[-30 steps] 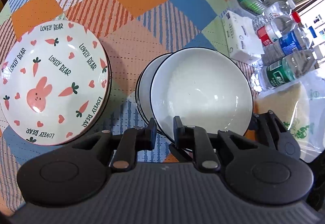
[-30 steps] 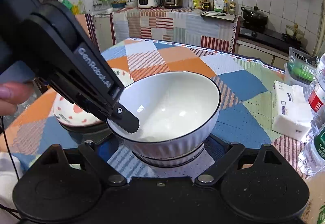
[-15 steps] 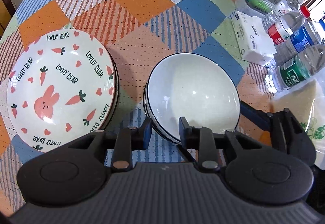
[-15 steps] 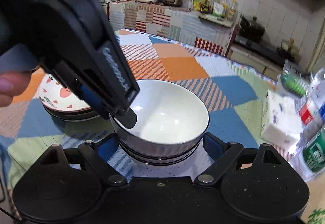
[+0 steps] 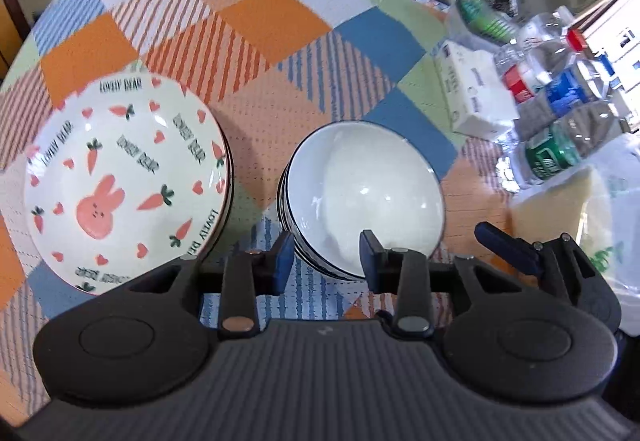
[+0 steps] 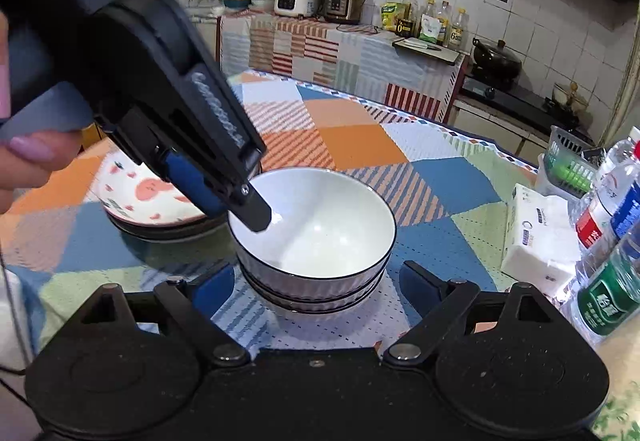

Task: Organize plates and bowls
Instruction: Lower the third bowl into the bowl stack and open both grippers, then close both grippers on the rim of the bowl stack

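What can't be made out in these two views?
- How many plates are stacked: left wrist view shows only the top one; in the right wrist view the left gripper covers the stack.
- Bowl stack: bottom bowls hidden by the top bowl.
- Labels on the water bottles: blurred.
- Tissue pack print: too small.
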A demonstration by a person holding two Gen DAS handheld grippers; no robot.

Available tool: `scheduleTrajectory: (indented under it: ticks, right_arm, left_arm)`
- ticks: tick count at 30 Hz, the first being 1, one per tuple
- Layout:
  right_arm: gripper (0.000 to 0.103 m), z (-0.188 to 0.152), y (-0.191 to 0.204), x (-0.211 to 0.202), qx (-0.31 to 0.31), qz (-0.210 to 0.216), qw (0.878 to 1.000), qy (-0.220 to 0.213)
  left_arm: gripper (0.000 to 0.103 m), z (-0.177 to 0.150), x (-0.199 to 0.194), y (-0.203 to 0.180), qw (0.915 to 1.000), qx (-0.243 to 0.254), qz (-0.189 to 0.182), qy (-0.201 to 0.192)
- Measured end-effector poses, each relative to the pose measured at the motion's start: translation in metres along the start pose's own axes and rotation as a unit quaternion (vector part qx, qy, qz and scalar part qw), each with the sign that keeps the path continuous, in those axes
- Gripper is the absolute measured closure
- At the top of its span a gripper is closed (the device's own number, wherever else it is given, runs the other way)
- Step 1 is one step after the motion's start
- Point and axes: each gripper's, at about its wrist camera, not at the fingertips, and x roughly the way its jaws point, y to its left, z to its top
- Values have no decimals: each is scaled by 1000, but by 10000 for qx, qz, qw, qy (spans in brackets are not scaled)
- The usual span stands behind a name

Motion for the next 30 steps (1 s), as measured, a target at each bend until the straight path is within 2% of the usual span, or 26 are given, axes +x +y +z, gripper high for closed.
scheduleTrajectory:
  ticks: [2,7,14,22,30]
  right_arm:
    - [11,2,-3,-11,103,63,9999,-48]
    - [11,5,-8,-34,243,234,9994,-111]
    - [10,1,-7,-46,411,458,9981,-29]
    - [10,-11,-2,-22,360,484,9979,224]
    - [10,-22,-4,23,348,412,9973,496]
  left_arm:
    - [62,-2,-12,1,9999,60,-18,-120]
    - [62,-11,-39,2,9987,279,-112,-403]
    - [51,-30,-57,9,9958,456,-204,-764]
    - [42,-47,-43,21,9942,445,-272,-945]
    - [40,-45,-15,35,9944,-66,-465,-946]
